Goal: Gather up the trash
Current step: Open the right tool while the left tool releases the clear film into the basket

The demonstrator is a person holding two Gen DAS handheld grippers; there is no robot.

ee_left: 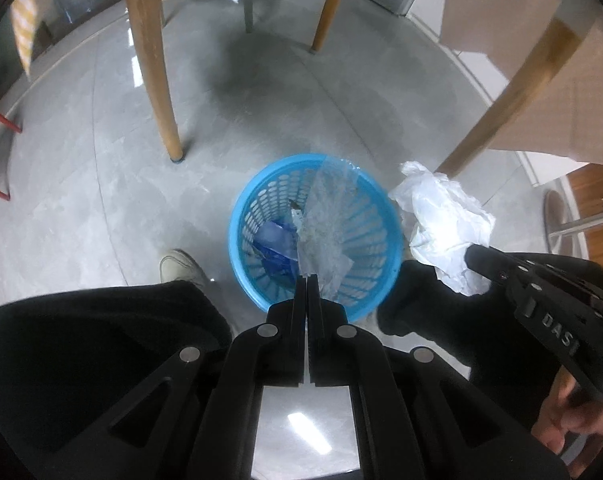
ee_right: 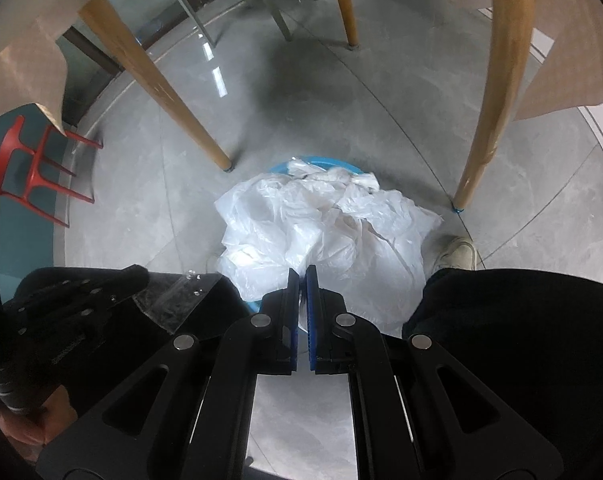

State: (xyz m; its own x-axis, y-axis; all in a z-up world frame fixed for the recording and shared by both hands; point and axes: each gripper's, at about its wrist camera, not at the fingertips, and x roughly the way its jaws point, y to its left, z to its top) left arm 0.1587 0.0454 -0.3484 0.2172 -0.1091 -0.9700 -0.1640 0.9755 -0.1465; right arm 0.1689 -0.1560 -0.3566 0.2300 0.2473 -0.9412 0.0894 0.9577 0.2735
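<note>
A blue perforated basket (ee_left: 257,216) stands on the grey floor between the person's feet, with blue scraps (ee_left: 275,246) at its bottom. My left gripper (ee_left: 306,278) is shut on a clear plastic sheet (ee_left: 327,216) that hangs over the basket's mouth. My right gripper (ee_right: 300,270) is shut on a crumpled white plastic bag (ee_right: 333,228), which covers most of the basket (ee_right: 277,168) in the right wrist view. In the left wrist view the white bag (ee_left: 441,220) hangs just right of the basket's rim, pinched by the right gripper (ee_left: 475,258). The left gripper (ee_right: 143,276) with the clear sheet (ee_right: 173,300) shows at lower left.
Wooden table legs (ee_left: 153,60) (ee_left: 509,100) stand around the basket, and another leg (ee_right: 489,92) rises at its right. A red chair (ee_right: 33,160) is at the left. The person's dark trouser legs (ee_left: 101,320) and pale shoes (ee_left: 179,266) (ee_right: 459,252) flank the basket.
</note>
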